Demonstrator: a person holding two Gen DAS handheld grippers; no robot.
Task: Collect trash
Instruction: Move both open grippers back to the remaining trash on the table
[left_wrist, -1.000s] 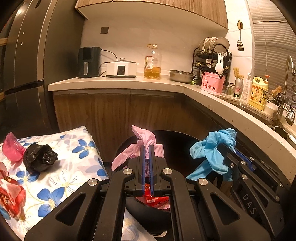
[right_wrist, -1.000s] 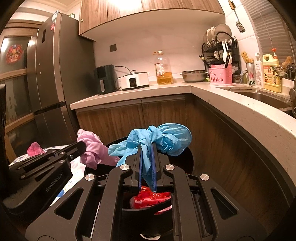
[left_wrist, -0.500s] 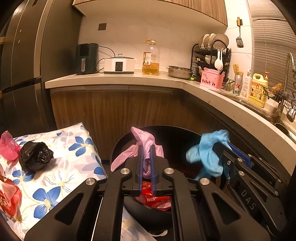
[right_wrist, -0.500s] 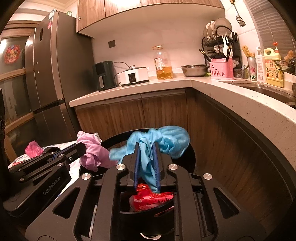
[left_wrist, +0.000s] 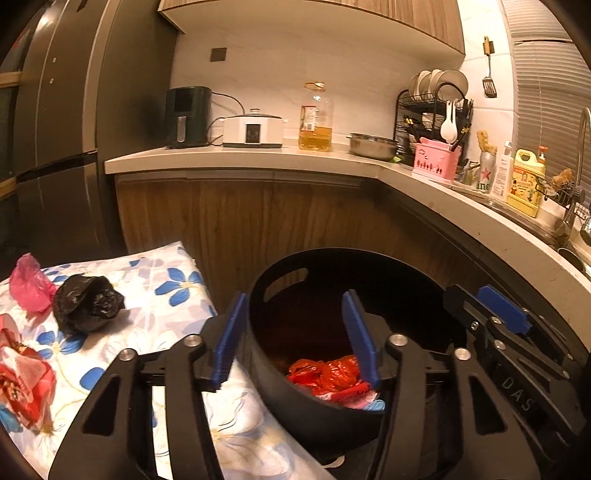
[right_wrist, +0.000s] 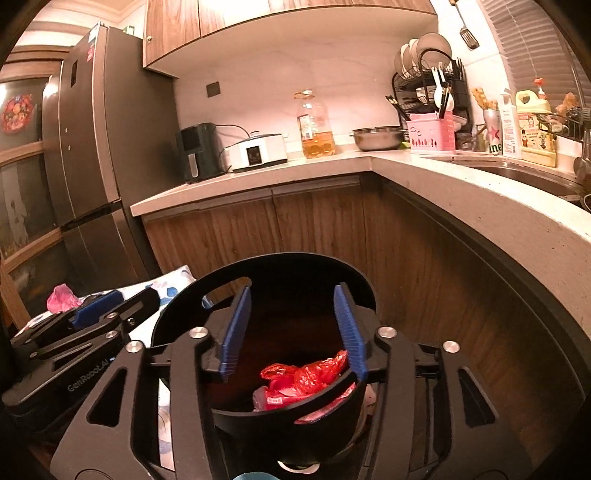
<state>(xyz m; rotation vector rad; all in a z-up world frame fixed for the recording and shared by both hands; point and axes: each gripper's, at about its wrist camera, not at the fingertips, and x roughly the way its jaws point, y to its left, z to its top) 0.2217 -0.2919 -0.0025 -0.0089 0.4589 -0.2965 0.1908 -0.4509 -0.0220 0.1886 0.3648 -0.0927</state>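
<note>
A black round bin (left_wrist: 280, 280) (right_wrist: 177, 314) stands on the floor below both grippers, with red wrappers (left_wrist: 328, 373) (right_wrist: 299, 373) inside. My left gripper (left_wrist: 295, 306) hangs over its left rim, jaws opening, nothing between them. My right gripper (right_wrist: 291, 299) hangs over the bin too, jaws opening and empty; it also shows at the right of the left wrist view (left_wrist: 491, 306). On the flowered cloth (left_wrist: 162, 306) lie a black bag (left_wrist: 86, 308), a pink bag (left_wrist: 27, 282) (right_wrist: 61, 297) and a red wrapper (left_wrist: 22, 376). A blue scrap (left_wrist: 375, 406) peeks at the bin's bottom.
Wooden cabinets (right_wrist: 314, 229) and a curved countertop (right_wrist: 461, 188) close in behind and to the right of the bin. A dark fridge (right_wrist: 96, 147) stands at the left. The counter holds an oil bottle (left_wrist: 316, 123), a cooker (left_wrist: 253, 131) and a dish rack (left_wrist: 436, 107).
Both grippers went from shut to open. The pink glove left the left jaws and the blue glove left the right jaws; neither hangs in view now.
</note>
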